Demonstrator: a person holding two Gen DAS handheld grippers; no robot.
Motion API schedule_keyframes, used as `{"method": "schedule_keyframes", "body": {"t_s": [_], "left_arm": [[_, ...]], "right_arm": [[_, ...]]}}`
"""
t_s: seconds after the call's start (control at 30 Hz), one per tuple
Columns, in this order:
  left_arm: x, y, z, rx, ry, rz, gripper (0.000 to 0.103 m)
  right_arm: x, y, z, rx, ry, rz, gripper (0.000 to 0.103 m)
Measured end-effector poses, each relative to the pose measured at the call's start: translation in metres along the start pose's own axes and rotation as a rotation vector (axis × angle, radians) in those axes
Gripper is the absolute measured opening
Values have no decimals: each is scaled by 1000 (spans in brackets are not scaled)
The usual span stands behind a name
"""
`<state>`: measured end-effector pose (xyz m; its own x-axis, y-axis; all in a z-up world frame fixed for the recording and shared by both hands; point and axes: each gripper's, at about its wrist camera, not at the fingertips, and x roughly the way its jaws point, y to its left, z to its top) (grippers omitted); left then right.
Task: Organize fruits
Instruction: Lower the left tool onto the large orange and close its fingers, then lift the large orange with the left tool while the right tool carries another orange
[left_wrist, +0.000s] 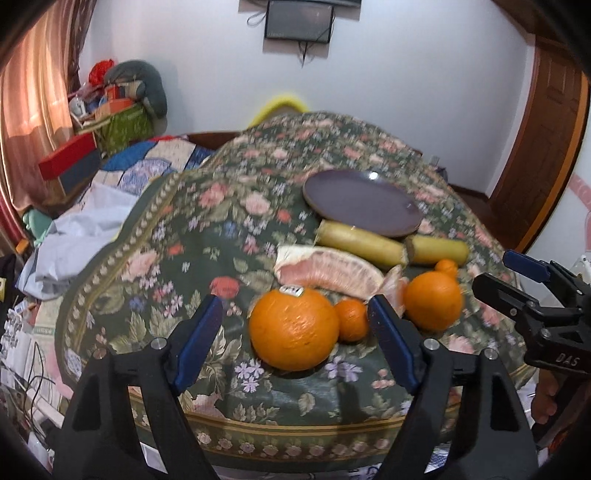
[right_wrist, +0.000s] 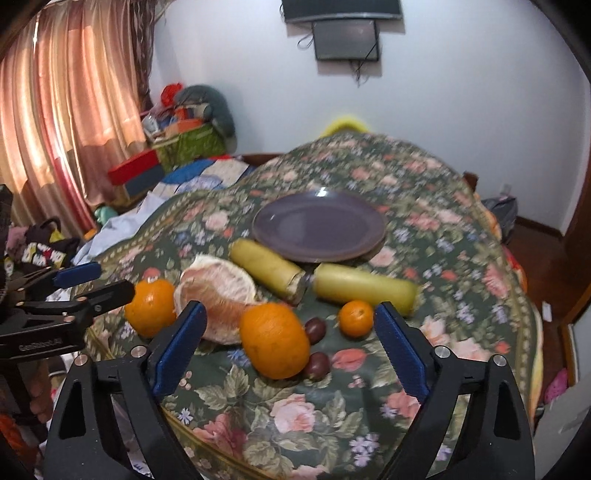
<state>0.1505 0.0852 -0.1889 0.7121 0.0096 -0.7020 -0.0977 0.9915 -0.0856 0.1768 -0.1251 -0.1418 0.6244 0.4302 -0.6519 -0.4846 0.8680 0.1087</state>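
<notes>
nothing had been organized yet, as far as the views showed. the purple plate (right_wrist: 319, 225) sat bare at the far side of the floral tablecloth (right_wrist: 295, 413), and every fruit lay on the cloth in front of it. two yellow banana pieces (right_wrist: 266, 271) lay end to end just near of the plate, the left one touching or overlapping its rim. the peeled pomelo wedge (right_wrist: 216, 291) rested left of them. nearer still were the large orange with a sticker (left_wrist: 294, 328), a second large orange (right_wrist: 275, 339) to its right, a small mandarin (right_wrist: 355, 318) further right, and two dark plums (right_wrist: 316, 330) between the last two; one more small mandarin (left_wrist: 352, 319) showed only in the left view.

the left gripper (left_wrist: 295, 332) hovered with its jaws spread wide and nothing between them, lined up on the stickered orange. the right gripper (right_wrist: 290, 345) was likewise wide apart and empty, facing the second orange. by my reading the whole job remained: each fruit needed lifting onto the plate.
</notes>
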Motion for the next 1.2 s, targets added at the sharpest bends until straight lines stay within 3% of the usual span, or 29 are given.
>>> {"method": "schedule_keyframes", "body": {"t_s": [0.33,0.53,0.67,1.2], "left_arm": [[37,10,-9,-36,74,-17,81],[52,8,-12,-34,102,-48,76],[54,10,-11,-51,98,-68,70],[31,9,-3,-36,69,-33,68]], "right_arm": [[42,-2,-12,11,123,67,74],[51,-5,-15,33,166,109,55],[51,-7,-15,40,163,114,54],[29,-4,-7,22,110,92,52]]}}
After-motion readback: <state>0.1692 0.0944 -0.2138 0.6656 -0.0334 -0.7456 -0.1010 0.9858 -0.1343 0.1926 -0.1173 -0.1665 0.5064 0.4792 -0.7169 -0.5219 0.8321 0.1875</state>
